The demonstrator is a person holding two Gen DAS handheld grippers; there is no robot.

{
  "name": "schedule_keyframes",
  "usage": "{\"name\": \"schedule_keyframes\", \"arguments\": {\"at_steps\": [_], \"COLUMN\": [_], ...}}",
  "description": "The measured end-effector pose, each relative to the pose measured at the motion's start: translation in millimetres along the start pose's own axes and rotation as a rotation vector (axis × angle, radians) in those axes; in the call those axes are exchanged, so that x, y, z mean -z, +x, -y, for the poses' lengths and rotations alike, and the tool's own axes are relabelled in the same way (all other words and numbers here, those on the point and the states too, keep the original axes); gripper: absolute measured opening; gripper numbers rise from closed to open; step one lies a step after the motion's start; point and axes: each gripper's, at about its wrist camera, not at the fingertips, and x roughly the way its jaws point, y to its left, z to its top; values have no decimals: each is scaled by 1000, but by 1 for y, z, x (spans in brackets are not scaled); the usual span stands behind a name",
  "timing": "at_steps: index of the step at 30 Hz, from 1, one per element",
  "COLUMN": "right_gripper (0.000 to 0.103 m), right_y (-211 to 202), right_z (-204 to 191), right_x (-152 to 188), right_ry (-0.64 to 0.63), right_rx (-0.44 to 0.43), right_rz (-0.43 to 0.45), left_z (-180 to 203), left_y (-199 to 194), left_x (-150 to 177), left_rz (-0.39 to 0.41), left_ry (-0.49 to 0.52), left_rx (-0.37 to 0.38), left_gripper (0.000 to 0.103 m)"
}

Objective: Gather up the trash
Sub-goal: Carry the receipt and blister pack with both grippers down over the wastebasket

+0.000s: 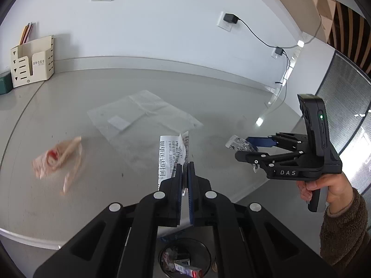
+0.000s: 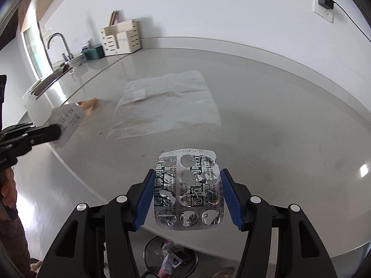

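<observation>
My left gripper [image 1: 185, 165] is shut on a white printed paper slip [image 1: 170, 155], which sticks up from its blue pads; the same slip [image 2: 66, 121] shows at the left of the right wrist view. My right gripper [image 2: 187, 173] is shut on an empty silver blister pack [image 2: 189, 191], held flat by its two long edges; the pack [image 1: 240, 144] also shows in the left wrist view. Both grippers hang over the front edge of the grey counter [image 2: 266, 115]. Below them stands a round bin [image 1: 184, 258] with wrappers inside, seen again as the bin [image 2: 170, 258]. A crumpled pink wrapper [image 1: 58, 158] lies on the counter.
A clear plastic bag [image 2: 167, 106] lies flat mid-counter. A cream desk organiser [image 1: 32, 61] and a green box [image 1: 4, 82] stand by the wall. A sink with a tap [image 2: 55, 44] lies at the far left. A charger cable [image 1: 262, 39] hangs along the wall.
</observation>
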Motion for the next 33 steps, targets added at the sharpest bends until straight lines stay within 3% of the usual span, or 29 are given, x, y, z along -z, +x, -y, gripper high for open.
{"name": "schedule_keyframes", "arguments": {"at_steps": [11,19,24,33], "right_gripper": [59,59,59,59], "right_y": [-15,-9,11,94], "right_z": [-48,-53,-46,-21], "right_x": [73,135,176,254], "right_ry": [-50,-42,-32,24], "right_rx": [-51,-141,-191,-225], "right_rz": [-39,-56,-93,-247], "left_z": [17,37,43,32], "left_y": [-19,5,43,147], "left_x": [84,135,179,263], "left_rz": [-80,-177,-287,-508], "left_ry": [6,34,46,10], "left_rx": [13,38,20,2], "left_gripper": [6,6,6,6]}}
